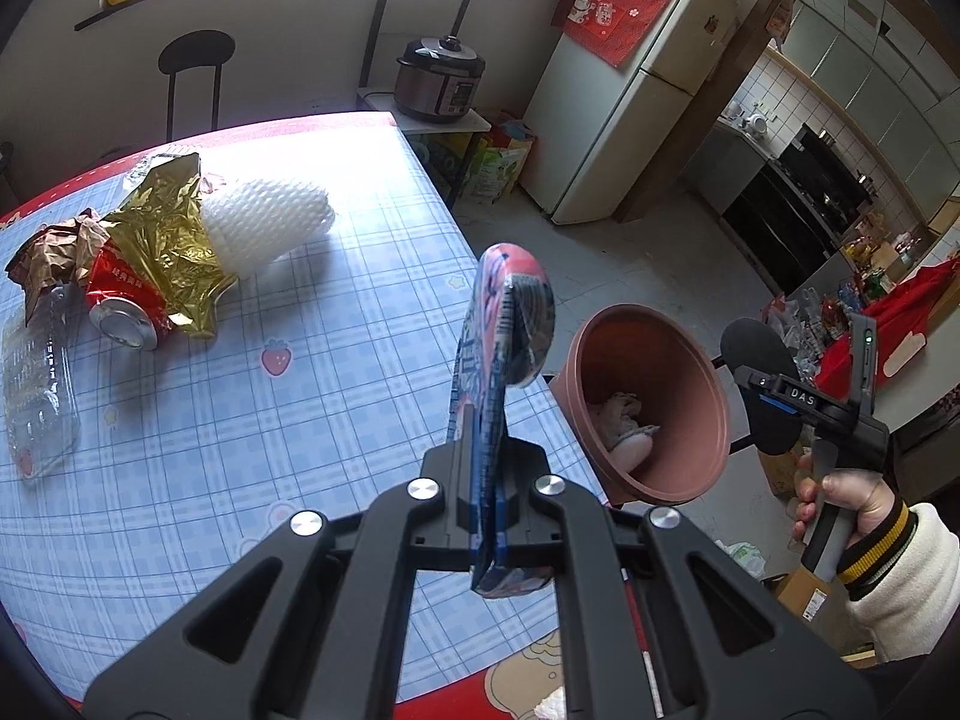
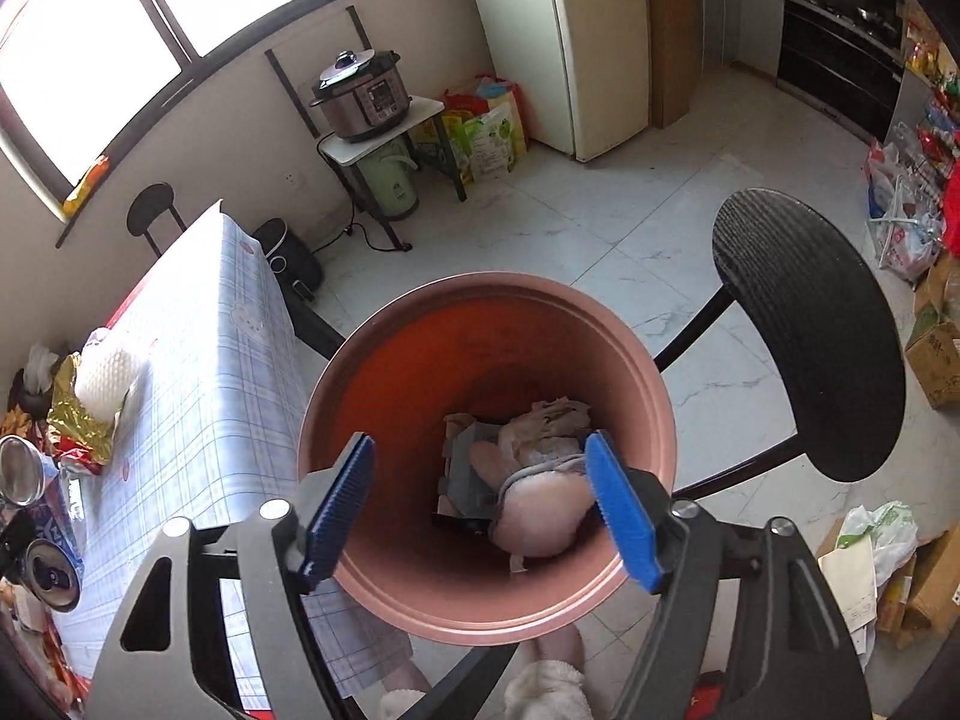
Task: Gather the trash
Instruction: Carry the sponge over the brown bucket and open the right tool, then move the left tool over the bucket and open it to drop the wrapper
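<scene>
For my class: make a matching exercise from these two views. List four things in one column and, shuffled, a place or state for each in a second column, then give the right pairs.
Things:
1. flattened blue and pink wrapper
2. red can
3. terracotta bin
4. right hand-held gripper

Places or states:
A. on the floor beside the table
B. open, above the bin
C. clamped in the left hand-held gripper
D. lying on its side on the checked tablecloth

Pairs: 1-C, 2-D, 3-A, 4-B
</scene>
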`<state>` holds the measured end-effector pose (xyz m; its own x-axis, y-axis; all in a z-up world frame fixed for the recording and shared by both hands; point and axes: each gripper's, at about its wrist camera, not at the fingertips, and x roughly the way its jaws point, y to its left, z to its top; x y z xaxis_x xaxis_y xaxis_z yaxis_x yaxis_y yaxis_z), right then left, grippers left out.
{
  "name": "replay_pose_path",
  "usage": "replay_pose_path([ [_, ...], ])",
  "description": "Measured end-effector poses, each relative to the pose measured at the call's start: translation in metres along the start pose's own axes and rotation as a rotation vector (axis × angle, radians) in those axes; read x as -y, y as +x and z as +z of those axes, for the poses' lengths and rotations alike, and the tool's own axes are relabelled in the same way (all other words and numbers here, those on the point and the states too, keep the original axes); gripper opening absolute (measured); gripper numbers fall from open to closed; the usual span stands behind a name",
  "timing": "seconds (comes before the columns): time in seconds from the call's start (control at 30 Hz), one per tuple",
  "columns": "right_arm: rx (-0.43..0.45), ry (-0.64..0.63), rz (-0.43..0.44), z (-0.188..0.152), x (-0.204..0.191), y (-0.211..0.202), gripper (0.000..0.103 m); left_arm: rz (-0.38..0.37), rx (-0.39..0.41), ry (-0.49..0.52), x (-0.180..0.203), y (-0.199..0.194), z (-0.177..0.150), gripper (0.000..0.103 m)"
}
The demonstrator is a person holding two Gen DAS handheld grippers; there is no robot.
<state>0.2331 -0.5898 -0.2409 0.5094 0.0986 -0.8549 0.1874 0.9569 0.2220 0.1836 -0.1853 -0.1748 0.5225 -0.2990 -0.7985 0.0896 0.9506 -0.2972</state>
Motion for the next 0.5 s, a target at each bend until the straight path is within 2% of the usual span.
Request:
replay_pose_path([
  [0.07,0.026,-0.012,-0.015,-0.001,-0.002,-0.012,0.094,-0.008,0.001,0.005,0.001,0.001,0.002,0.007],
  [0.13,0.042,-0.032,-0.024,-0.003,-0.006,-0.023,0.097,-0.018,0.001,0.011,0.003,0.002,0.003,0.007],
  [0.33,0.067,-0.107,-0.050,-0.007,-0.022,-0.052,0.097,-0.050,-0.007,0.044,0.015,0.008,0.009,0.007],
  [0.5,0.102,-0.096,-0.079,-0.008,-0.026,-0.076,0.097,-0.082,-0.015,0.077,0.030,0.015,0.014,0.007],
])
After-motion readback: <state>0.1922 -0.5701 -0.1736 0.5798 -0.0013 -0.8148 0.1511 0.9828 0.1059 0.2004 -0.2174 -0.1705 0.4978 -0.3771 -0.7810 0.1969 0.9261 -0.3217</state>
